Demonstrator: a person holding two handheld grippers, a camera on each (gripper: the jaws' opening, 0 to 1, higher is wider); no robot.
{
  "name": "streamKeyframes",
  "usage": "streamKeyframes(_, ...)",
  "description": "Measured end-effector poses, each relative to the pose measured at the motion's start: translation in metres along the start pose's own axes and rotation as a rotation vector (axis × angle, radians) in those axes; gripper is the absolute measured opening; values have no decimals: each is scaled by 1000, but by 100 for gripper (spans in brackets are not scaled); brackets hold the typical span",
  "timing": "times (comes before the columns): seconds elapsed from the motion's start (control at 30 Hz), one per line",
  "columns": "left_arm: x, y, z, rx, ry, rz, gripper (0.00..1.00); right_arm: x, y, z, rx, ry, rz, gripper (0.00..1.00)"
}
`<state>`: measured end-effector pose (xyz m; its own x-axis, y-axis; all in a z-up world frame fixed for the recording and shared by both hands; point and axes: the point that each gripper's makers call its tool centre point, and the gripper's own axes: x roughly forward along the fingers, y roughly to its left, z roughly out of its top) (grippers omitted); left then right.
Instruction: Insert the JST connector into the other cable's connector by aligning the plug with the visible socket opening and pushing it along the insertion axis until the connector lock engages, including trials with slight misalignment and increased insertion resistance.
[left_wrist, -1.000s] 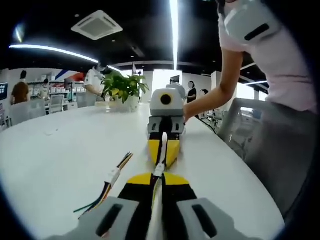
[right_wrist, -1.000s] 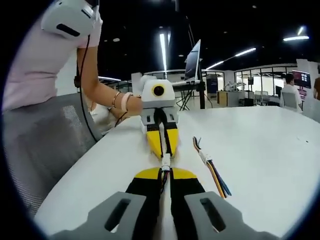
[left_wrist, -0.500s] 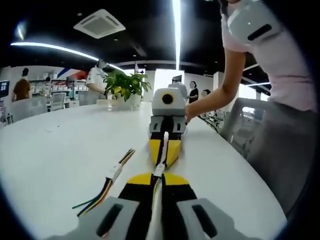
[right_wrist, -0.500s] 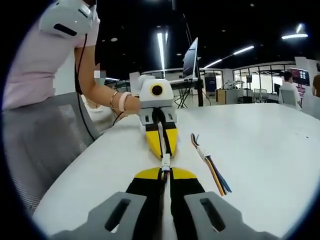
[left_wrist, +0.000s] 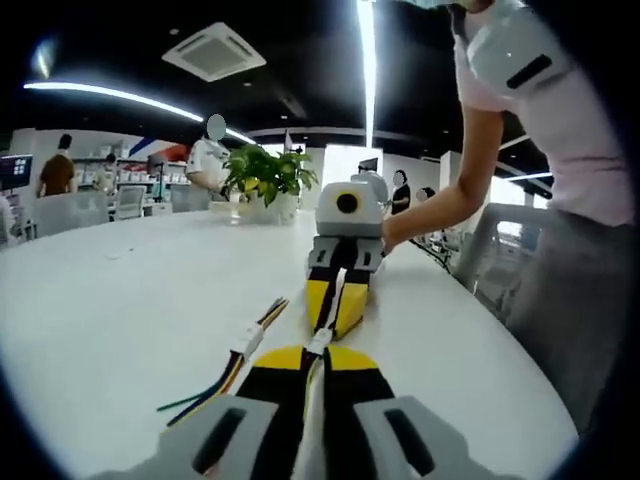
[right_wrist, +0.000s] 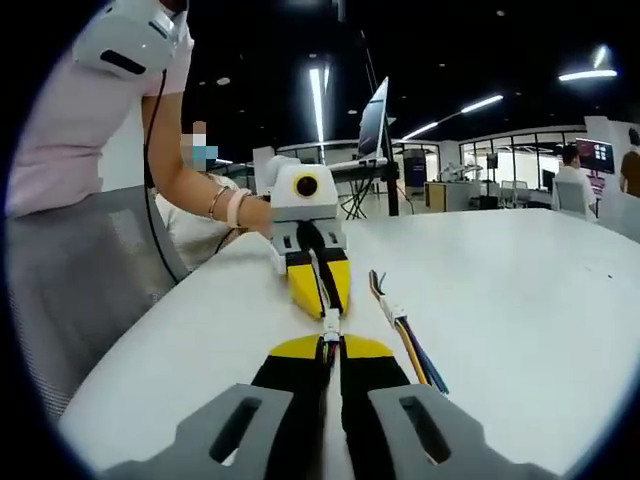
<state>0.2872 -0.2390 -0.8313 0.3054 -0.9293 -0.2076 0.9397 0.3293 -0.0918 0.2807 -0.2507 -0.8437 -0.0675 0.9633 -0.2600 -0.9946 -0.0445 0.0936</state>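
Left gripper (left_wrist: 318, 352): jaws pinched down on a white JST connector (left_wrist: 320, 342), its cable running back between the yellow-and-black jaws. Right gripper (right_wrist: 331, 342): jaws likewise clamped, holding the other cable's connector (right_wrist: 330, 324) at its tips.

The two grippers sit nose to nose over the white table (left_wrist: 110, 300), tips almost touching. In the left gripper view the right gripper (left_wrist: 336, 305) comes in from the far side, yellow jaws pointed straight at the plug. In the right gripper view the left gripper (right_wrist: 317, 287) mirrors that. The two white housings meet in the gap between the tips; cannot tell whether the lock is engaged.

A spare cable (left_wrist: 240, 355) with multicoloured wires and a white connector lies flat on the table just beside the grippers, also visible in the right gripper view (right_wrist: 404, 328).

Person in a pink shirt (left_wrist: 560, 110) stands at the table edge, hand (right_wrist: 245, 208) on the left gripper. Potted plant (left_wrist: 262, 180) further down the table.
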Motion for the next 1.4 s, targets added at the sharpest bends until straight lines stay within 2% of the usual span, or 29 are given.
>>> streamKeyframes(0.47, 0, 1, -5, 26, 22, 16, 0, 4, 1, -3, -20, 21, -9, 4)
streamKeyframes(0.67, 0, 1, -6, 50, 43, 36, 0, 4, -4, -4, 20, 20, -27, 4)
streamKeyframes(0.8, -3, 1, -7, 33, 47, 37, 0, 3, -4, -3, 29, 15, -27, 6)
streamKeyframes(1.03, -4, 4, -8, 13, 61, 75, 9, 2, -5, -4, 43, 24, -33, 10)
streamKeyframes(1.1, -5, 4, -4, 6, 48, 80, 9, 1, -5, -2, 52, 22, -42, 10)
streamKeyframes(1.17, -6, 8, 13, -37, -26, 116, 9, -1, -8, 9, 146, -51, -62, 11)
streamKeyframes(1.2, -5, 7, 18, -42, -38, 115, 11, -3, -9, 12, 171, -67, -63, 13)
streamKeyframes(1.23, -6, 7, 21, -33, -34, 118, 12, -6, -13, 18, 172, -93, -82, 14)
streamKeyframes(1.4, -7, 7, 31, -37, -45, 129, 19, -12, -11, 30, 146, -87, -104, 15)
